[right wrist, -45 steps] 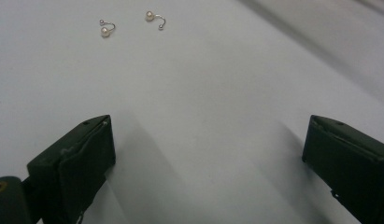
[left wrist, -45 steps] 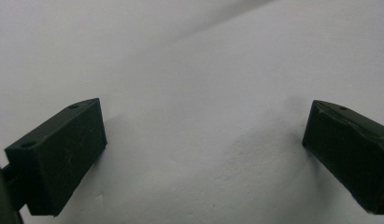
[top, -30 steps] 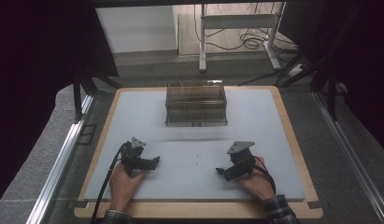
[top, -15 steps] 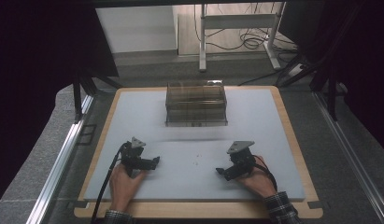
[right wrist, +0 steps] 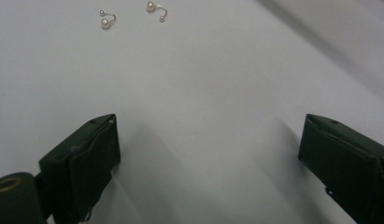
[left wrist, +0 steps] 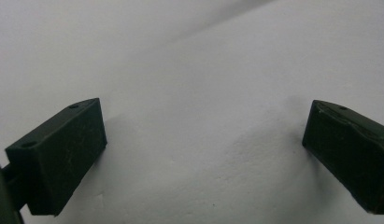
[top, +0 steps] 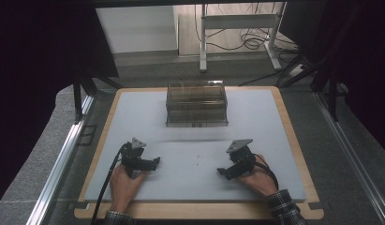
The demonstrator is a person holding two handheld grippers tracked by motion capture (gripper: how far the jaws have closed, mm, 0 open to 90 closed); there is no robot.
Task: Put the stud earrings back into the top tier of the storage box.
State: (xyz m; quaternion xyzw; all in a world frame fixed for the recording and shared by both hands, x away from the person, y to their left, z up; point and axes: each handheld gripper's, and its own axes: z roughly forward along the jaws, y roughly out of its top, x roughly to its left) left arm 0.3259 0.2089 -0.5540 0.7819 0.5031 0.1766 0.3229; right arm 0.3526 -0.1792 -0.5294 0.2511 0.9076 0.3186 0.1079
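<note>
Nothing had been handled yet, as far as could be judged. The left hand-held gripper rested on the pale grey mat-covered desk, jaws wide and empty. Two small pearl-tipped earrings lay between. At twelve o'clock stood a clear tiered plastic box. The right hand-held gripper lay low, spread, holding nothing.

earrings — mere specks from above; box contents unclear
</note>
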